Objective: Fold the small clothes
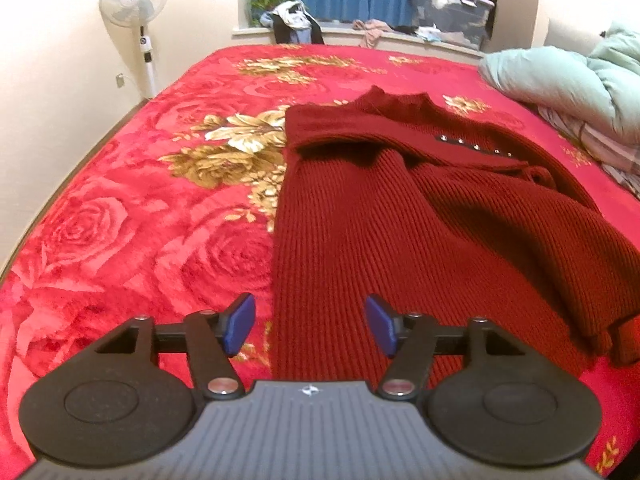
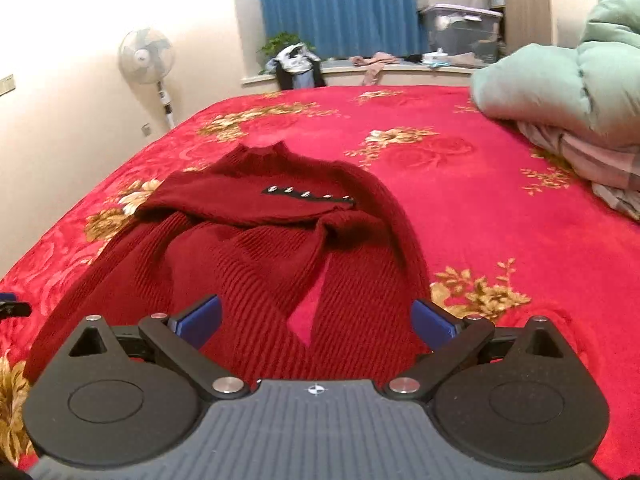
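A dark red ribbed knit sweater (image 1: 360,224) lies on the red floral bedspread (image 1: 160,220), collar away from me, with a sleeve folded across its chest and a row of silver studs (image 1: 476,146). My left gripper (image 1: 311,326) is open and empty, over the sweater's near left hem edge. In the right wrist view the sweater (image 2: 248,256) lies ahead with its studs (image 2: 308,196) showing. My right gripper (image 2: 316,320) is open wide and empty, over the sweater's near right hem.
A pale green duvet (image 2: 560,80) and folded striped cloth (image 2: 600,168) are piled at the bed's right. A standing fan (image 1: 134,4) is by the left wall. A window sill (image 2: 400,68) holds clothes, a plant and storage boxes.
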### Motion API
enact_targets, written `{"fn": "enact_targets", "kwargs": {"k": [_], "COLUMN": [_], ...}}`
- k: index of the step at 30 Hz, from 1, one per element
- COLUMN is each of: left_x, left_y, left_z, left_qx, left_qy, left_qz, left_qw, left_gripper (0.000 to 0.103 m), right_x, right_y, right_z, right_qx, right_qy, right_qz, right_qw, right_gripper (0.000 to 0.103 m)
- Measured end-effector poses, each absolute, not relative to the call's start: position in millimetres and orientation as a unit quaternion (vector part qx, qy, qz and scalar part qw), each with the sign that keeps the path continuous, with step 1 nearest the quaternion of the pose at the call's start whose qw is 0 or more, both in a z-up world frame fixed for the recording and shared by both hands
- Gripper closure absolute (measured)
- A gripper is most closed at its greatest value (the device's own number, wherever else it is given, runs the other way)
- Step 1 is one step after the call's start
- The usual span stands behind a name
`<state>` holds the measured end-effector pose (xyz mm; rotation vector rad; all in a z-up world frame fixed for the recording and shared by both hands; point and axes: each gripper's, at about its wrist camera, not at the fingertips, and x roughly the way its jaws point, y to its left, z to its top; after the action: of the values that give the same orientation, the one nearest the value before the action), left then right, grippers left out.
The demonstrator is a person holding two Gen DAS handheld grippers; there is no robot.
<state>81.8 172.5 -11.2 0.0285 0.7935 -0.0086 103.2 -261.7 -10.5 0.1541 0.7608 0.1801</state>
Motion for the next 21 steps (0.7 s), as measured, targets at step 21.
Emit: {"fn": "enact_targets", "kwargs": {"k": [21], "left_x": [108], "left_y": [203], "left_z": [-72], "left_qx": [-0.060], "left_qy": [0.497], "left_qz": [0.032], "left_qw": [0.865], "left_gripper": [0.034], "right_x": [145], "right_y": [-259], "right_z": [-63], "right_qx": [0.167], "right_qy": [0.469], "right_qz": [0.115], "right_qw": [0.860], "right_gripper": [0.005]}}
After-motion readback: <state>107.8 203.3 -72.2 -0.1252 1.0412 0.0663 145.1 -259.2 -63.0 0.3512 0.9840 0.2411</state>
